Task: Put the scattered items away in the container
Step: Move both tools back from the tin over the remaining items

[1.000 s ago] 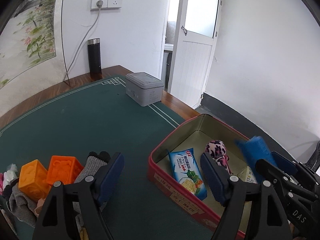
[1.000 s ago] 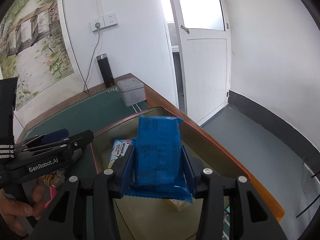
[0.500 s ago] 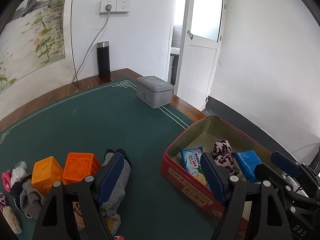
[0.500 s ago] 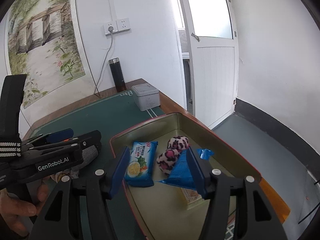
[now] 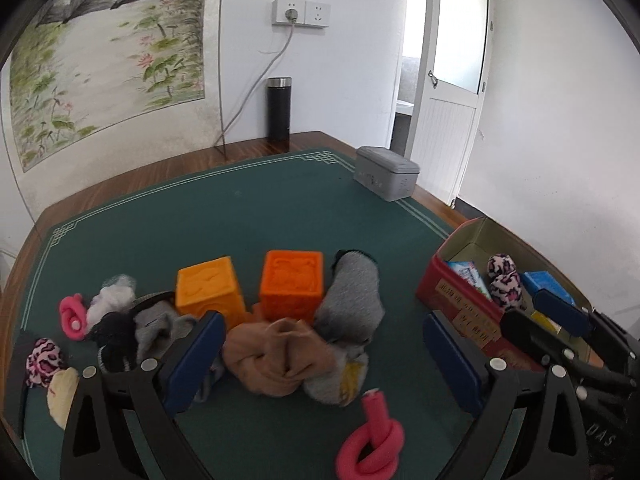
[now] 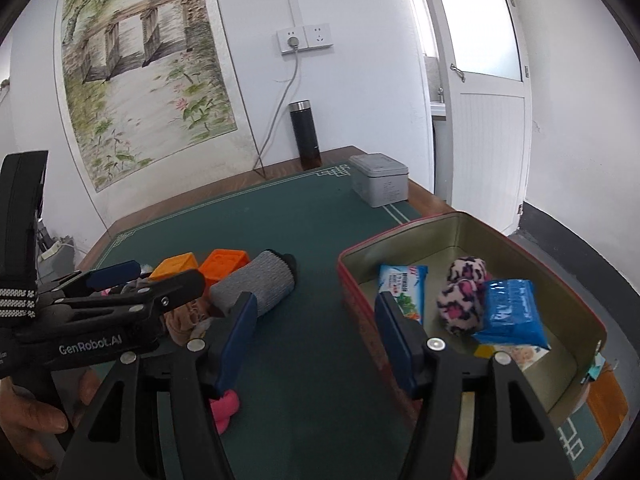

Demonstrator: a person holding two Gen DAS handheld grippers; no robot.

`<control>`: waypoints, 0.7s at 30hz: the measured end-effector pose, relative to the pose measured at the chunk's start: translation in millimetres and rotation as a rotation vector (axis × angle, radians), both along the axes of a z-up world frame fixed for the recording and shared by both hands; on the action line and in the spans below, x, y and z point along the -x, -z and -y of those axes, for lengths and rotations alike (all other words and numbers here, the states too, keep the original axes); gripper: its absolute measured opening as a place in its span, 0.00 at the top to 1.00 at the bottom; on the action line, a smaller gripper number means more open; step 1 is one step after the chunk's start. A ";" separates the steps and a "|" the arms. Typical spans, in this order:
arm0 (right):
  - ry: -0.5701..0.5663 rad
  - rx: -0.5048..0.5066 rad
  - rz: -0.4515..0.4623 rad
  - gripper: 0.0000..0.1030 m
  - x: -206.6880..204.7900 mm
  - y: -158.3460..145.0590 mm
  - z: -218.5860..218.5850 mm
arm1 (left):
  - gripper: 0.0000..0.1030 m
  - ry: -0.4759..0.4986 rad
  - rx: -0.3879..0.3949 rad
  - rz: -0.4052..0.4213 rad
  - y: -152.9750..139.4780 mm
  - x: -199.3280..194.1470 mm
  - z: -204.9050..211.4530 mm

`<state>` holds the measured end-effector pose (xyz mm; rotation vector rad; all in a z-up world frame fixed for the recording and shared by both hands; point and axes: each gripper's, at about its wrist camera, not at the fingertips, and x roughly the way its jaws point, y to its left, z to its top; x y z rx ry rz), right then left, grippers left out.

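Observation:
The red tin stands at the right on the green mat, holding a blue packet, a leopard plush and a light snack packet. My right gripper is open and holds nothing, with the tin's left rim in front of it. My left gripper is opening wide before the pile; its pads touch nothing. Just beyond them lie a tan cloth bundle and a grey sock. Behind those stand two orange cubes. A pink knotted tube lies near the front.
More small items lie at the left of the pile: a pink roll, dark socks and a leopard piece. A grey lidded box and a black flask stand at the table's far edge. A hand holds the left gripper.
The right gripper let go of the blue packet, which now lies in the tin, and drew back. The left gripper swung left from the tin to the pile, its jaws wider.

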<state>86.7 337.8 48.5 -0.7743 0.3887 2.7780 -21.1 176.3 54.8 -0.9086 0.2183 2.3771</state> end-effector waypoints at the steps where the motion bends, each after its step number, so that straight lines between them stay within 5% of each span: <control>1: -0.012 0.004 0.002 0.37 2.4 1.3 5.8 | 0.03 -0.017 0.012 0.000 3.4 -0.5 13.2; 11: -0.103 0.004 0.053 0.36 28.2 15.8 57.6 | 0.03 -0.295 0.026 0.064 39.3 16.0 155.8; 21: -0.163 0.005 0.080 0.33 49.8 27.4 95.7 | 0.03 -0.423 -0.014 0.107 54.3 42.2 219.7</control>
